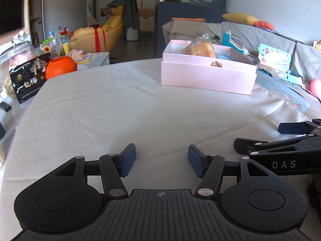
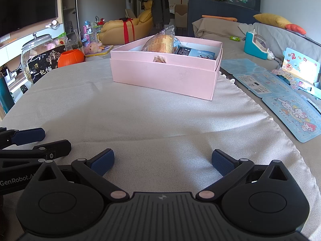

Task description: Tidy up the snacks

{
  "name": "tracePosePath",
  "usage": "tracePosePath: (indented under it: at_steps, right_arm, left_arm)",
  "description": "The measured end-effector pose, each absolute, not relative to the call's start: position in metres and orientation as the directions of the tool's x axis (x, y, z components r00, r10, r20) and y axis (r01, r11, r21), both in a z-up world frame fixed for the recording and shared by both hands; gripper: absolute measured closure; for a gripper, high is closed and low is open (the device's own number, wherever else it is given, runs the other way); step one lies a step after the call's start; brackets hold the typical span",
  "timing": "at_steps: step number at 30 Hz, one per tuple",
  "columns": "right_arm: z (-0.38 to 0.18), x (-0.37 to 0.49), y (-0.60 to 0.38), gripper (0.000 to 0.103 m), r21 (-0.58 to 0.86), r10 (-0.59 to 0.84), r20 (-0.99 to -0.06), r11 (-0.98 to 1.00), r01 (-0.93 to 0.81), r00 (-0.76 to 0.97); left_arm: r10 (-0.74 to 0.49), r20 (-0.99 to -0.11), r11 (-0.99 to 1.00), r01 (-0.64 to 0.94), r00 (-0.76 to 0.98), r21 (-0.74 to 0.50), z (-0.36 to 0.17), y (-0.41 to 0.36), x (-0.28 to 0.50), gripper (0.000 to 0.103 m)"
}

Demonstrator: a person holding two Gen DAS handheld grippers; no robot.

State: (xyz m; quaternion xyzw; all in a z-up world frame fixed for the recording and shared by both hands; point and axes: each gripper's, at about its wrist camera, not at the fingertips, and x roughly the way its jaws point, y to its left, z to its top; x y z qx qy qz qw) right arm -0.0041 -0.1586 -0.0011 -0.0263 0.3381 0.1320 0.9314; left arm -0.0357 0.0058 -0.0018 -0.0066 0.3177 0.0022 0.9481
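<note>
Two hand-held tools rest low over a cloth-covered desk (image 1: 112, 110), the left tool (image 1: 162, 159) and right tool (image 2: 163, 161) side by side, each with its blue pads apart and nothing between them. The pink box (image 2: 164, 74) stands well ahead of both, holding a wrapped golden snack (image 2: 159, 44) and a dark-and-blue packet (image 2: 195, 53). "DAS" and "GenRobot.AI" read on the tools' sides. At the desk's left edge, a black pouch (image 1: 28, 78) bears Chinese characters.
</note>
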Motion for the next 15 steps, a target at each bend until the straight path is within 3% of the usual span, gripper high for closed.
tracePosePath:
  at_steps: [15]
  right_arm:
    - [-0.0011, -0.004, -0.1586, 0.0, 0.04, 0.228, -0.637, 0.964, -0.264, 0.737]
  left_arm:
    - [0.001, -0.602, 1.0, -0.008, 0.798, -0.009, -0.0011, 0.005, -0.037, 0.039]
